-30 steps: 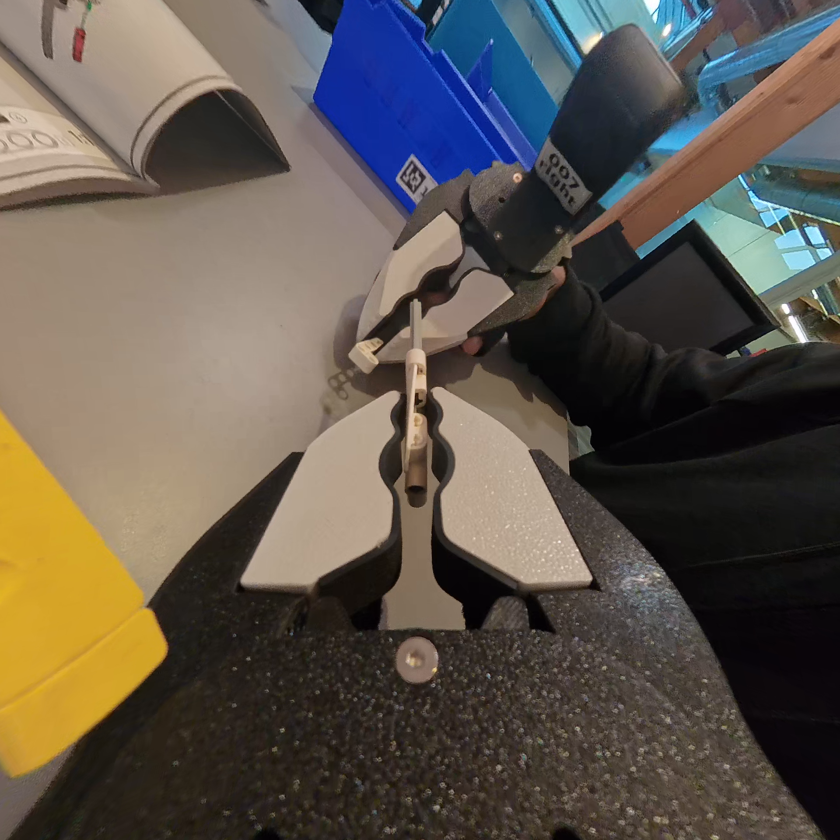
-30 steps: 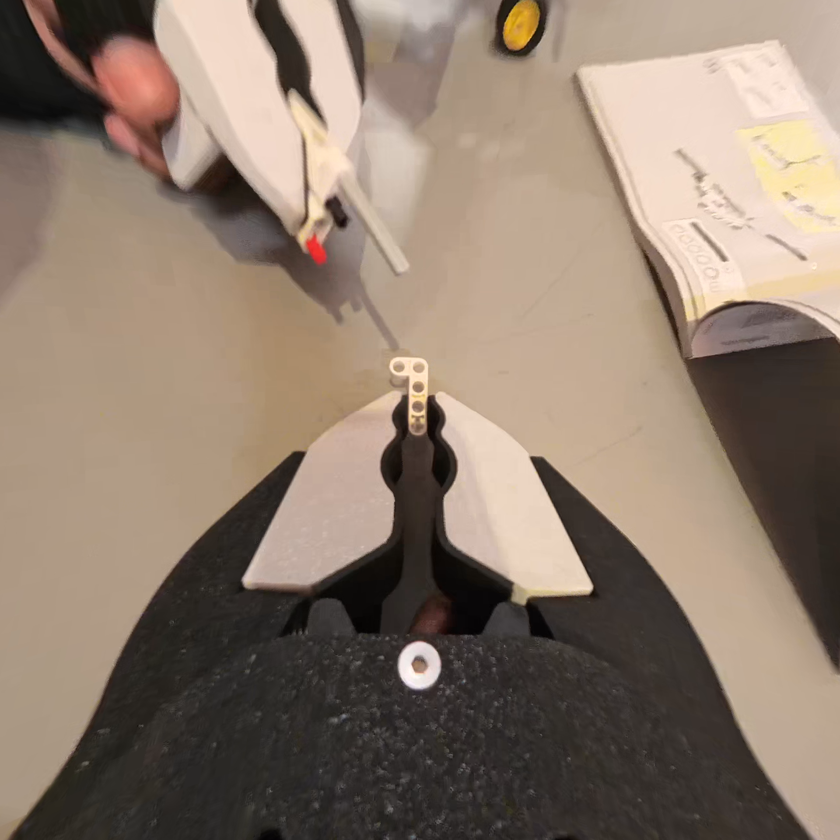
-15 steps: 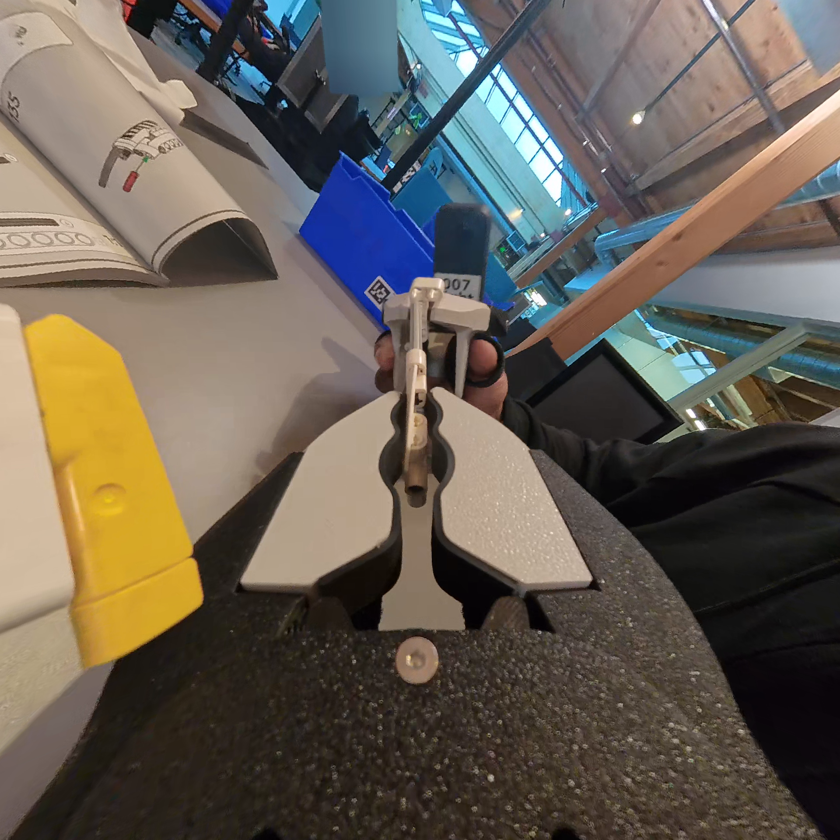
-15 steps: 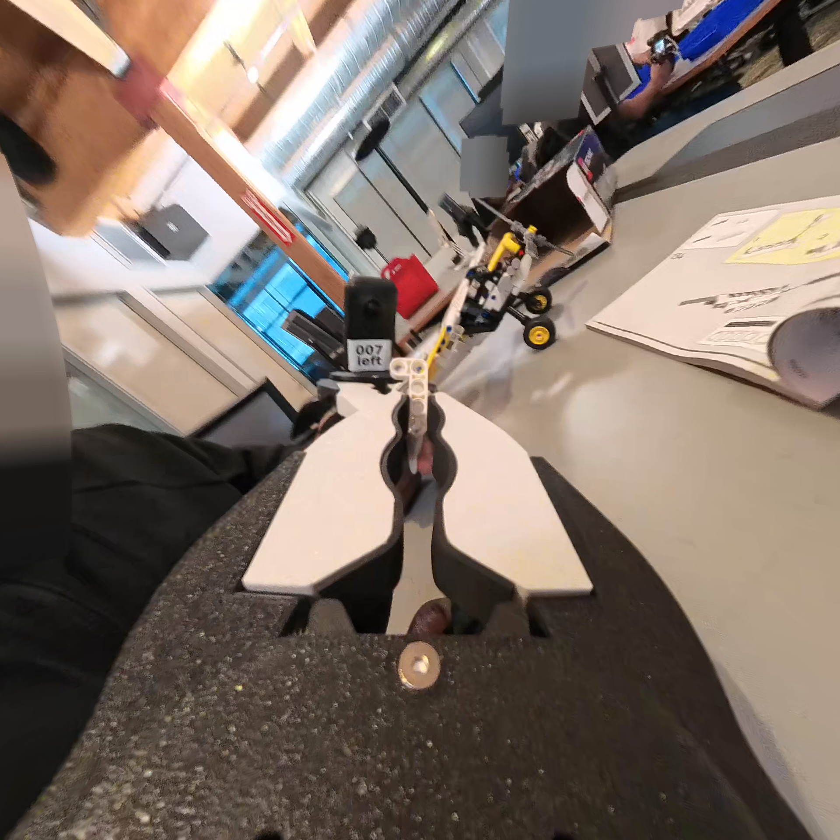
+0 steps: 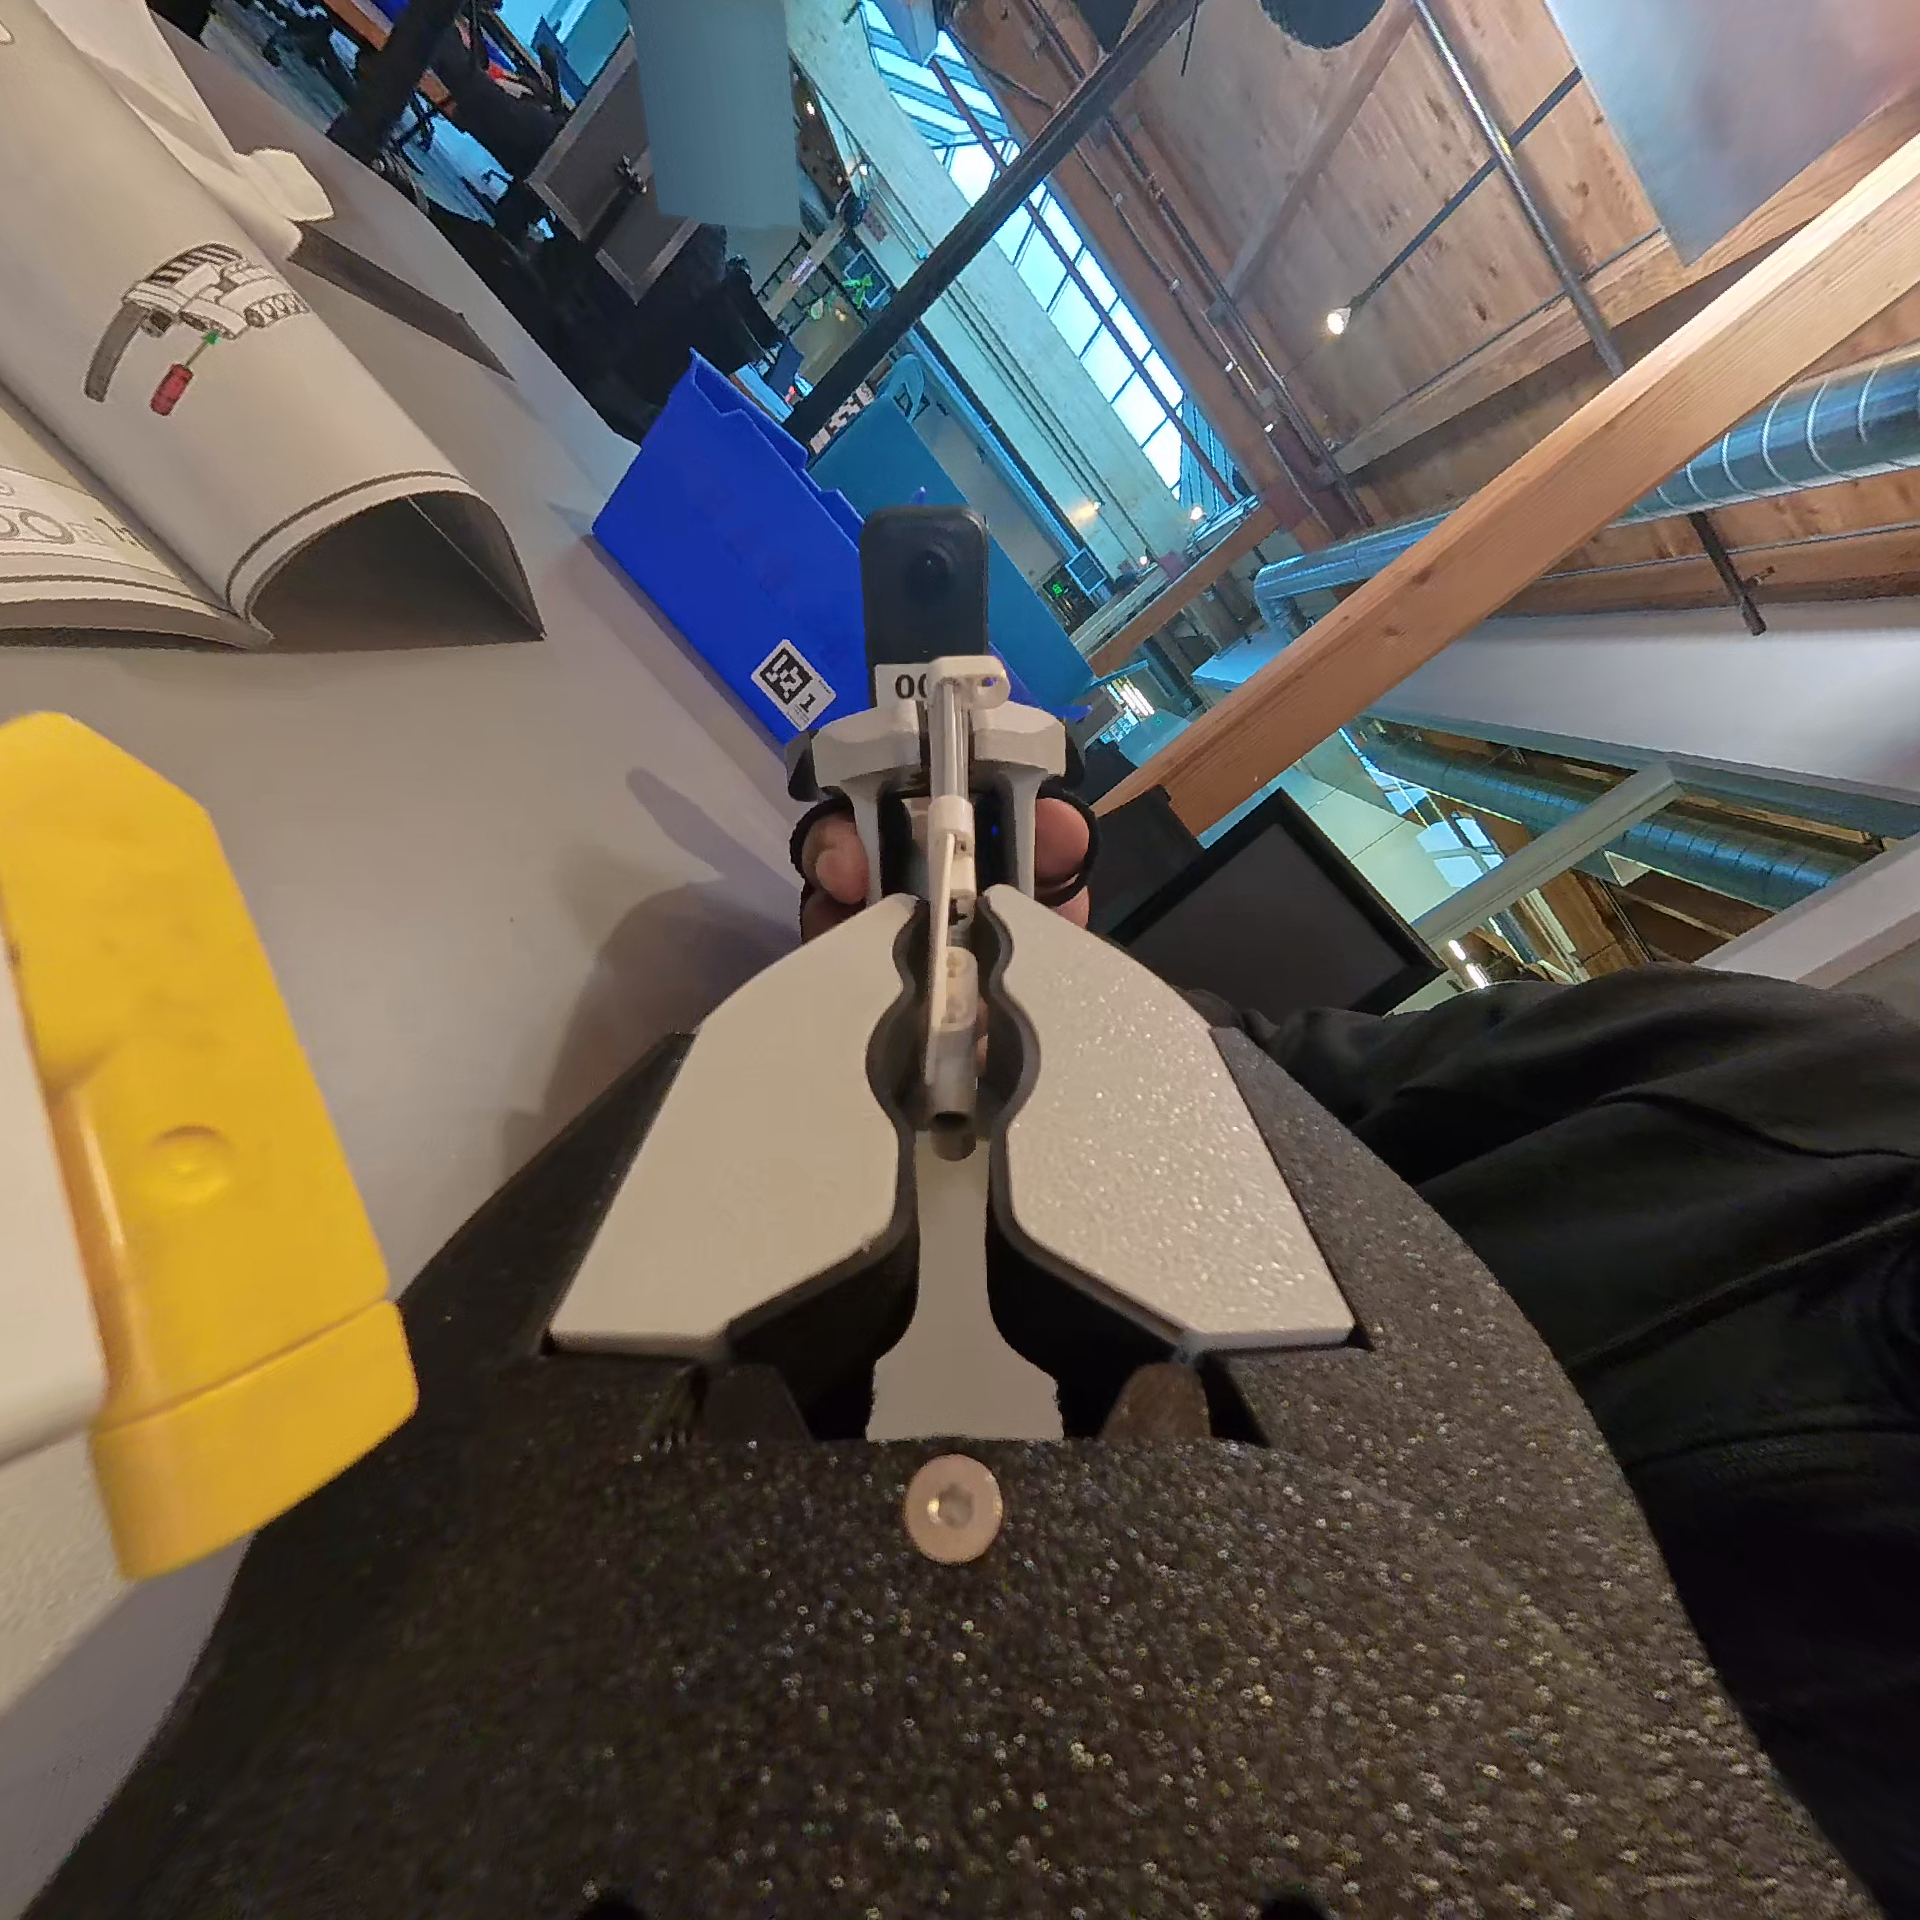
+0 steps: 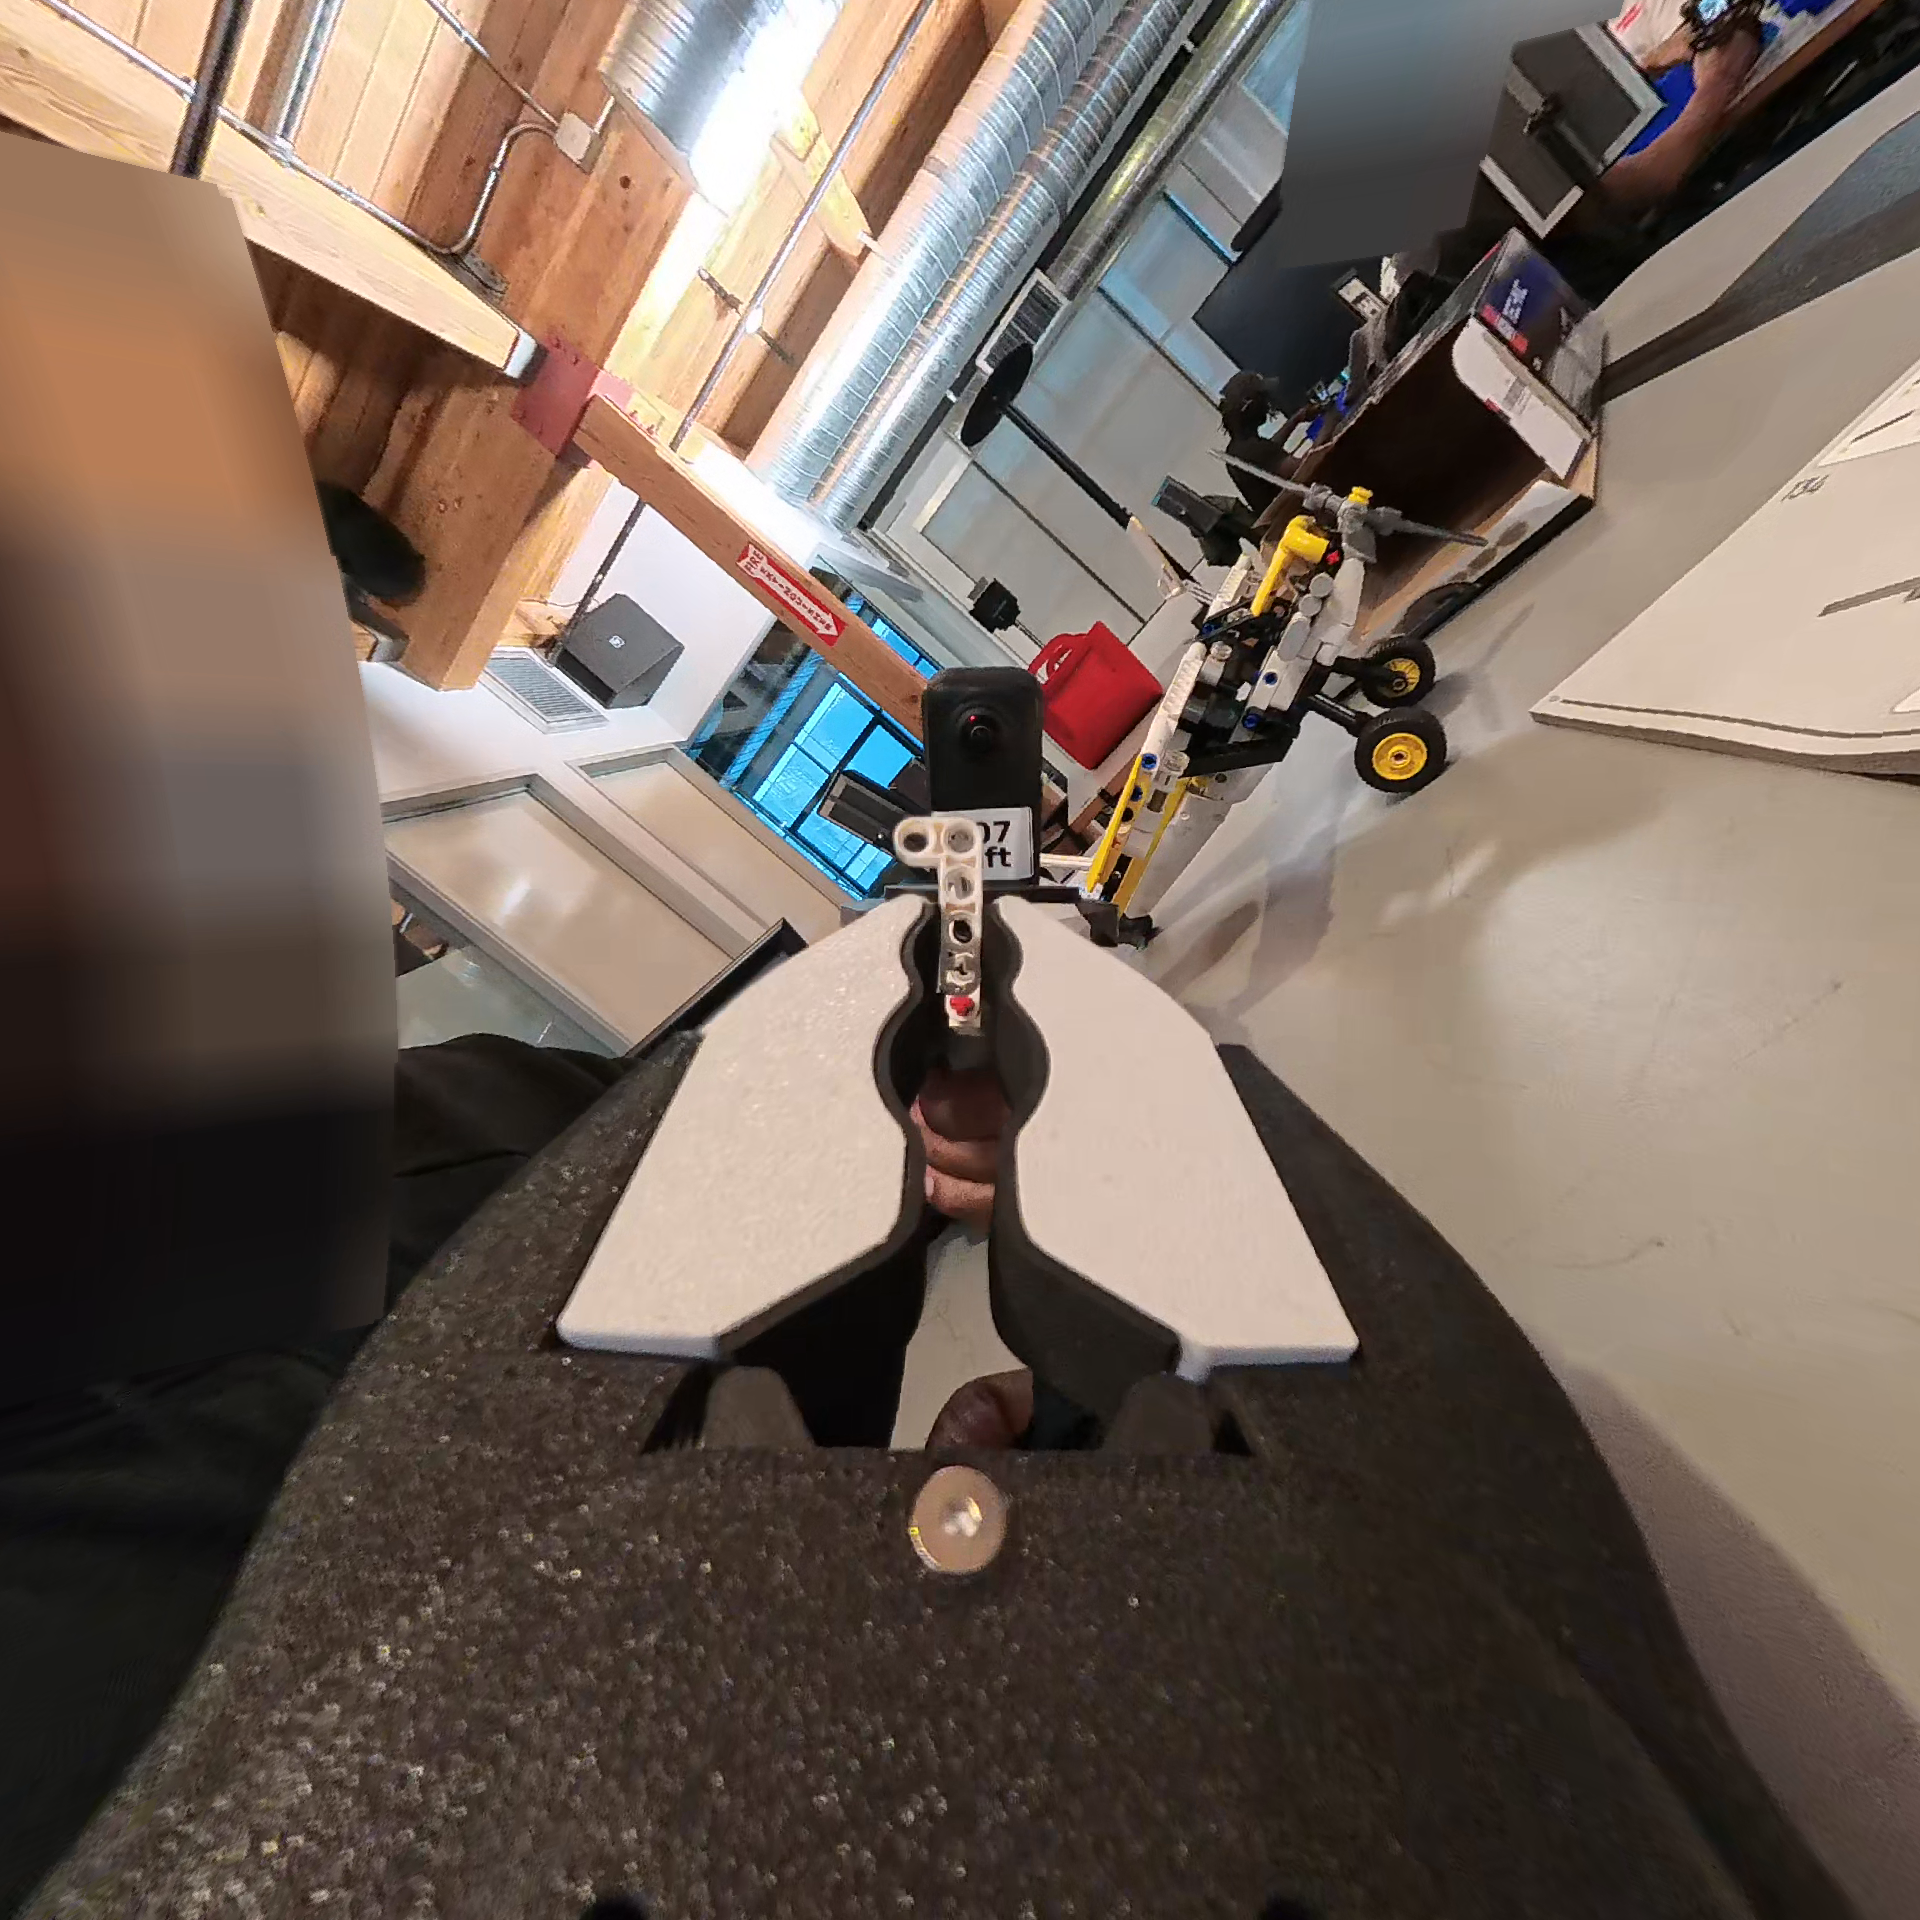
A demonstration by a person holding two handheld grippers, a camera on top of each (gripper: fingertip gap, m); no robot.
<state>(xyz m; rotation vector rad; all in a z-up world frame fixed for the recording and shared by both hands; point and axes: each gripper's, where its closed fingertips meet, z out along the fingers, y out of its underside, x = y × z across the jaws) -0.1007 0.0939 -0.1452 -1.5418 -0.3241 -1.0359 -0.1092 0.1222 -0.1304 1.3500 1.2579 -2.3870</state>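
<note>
Both claws (image 5: 954, 914) (image 6: 961, 914) lifted, apparently nose-to-nose.

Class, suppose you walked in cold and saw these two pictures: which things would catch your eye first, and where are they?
Dead centre in both views, the two grippers face each other nose to nose. The left gripper jaws clamp a white toy-brick assembly with a grey axle, and the right gripper jaws clamp a white L-shaped holed beam. Next come the bright yellow plastic block at the left view's left edge and the yellow-wheeled brick vehicle on the grey table.
</note>
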